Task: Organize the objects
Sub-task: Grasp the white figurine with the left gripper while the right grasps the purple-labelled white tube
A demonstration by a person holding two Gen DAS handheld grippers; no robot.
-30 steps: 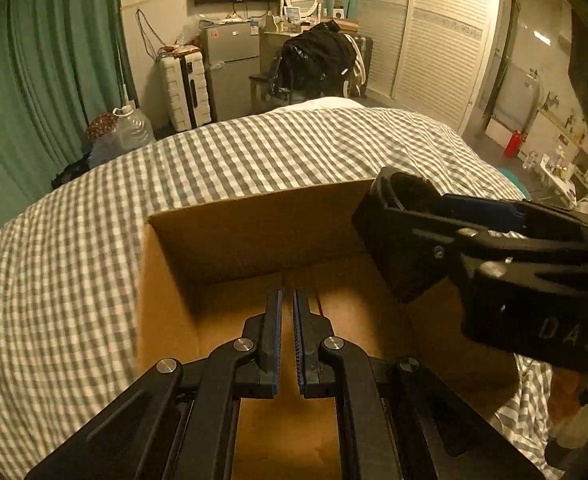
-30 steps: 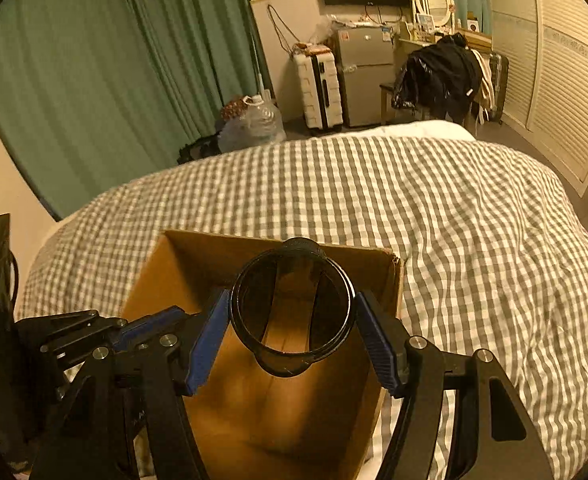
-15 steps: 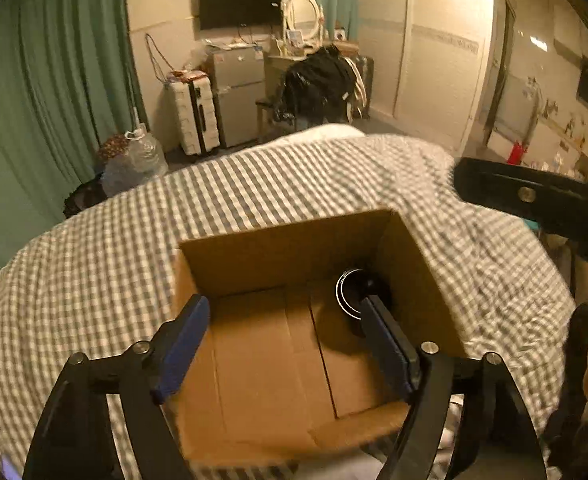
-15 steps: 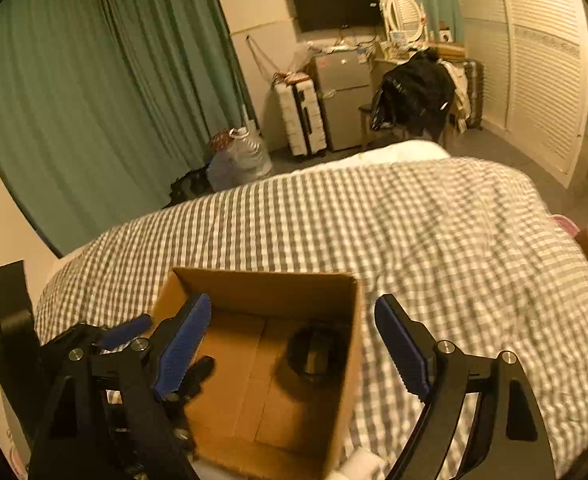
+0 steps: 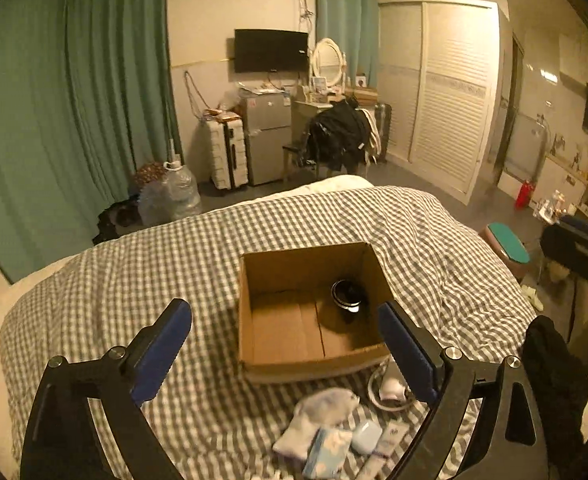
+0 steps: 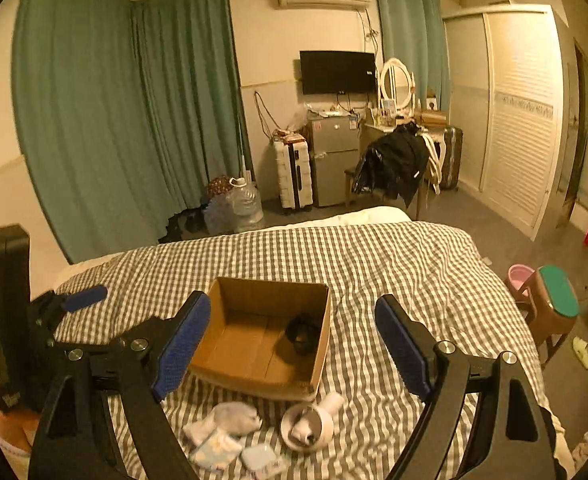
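Observation:
An open cardboard box (image 5: 253, 312) (image 6: 322, 344) sits on the checked bed cover. A dark round cup (image 5: 346, 298) (image 6: 302, 334) lies inside it at the right. My left gripper (image 5: 285, 348) is open and empty, held back above the near side of the box. My right gripper (image 6: 291, 348) is open and empty, also held back and high. Loose items lie on the cover in front of the box: a white sock (image 5: 320, 412) (image 6: 229, 420), a tissue pack (image 5: 326, 448) (image 6: 215, 450), a small pale case (image 5: 366, 436) (image 6: 258, 458) and a coiled white cable with plug (image 5: 390, 390) (image 6: 308, 426).
The left gripper's body (image 6: 41, 312) shows at the left of the right wrist view. A stool with a green seat (image 6: 556, 300) stands right of the bed. Beyond the bed's far edge are a chair with a black jacket (image 6: 394, 164), a fridge and a suitcase.
My right gripper has let go of the dark cup, which now lies in the box. My left gripper has opened. Both grippers have pulled back and up from the box.

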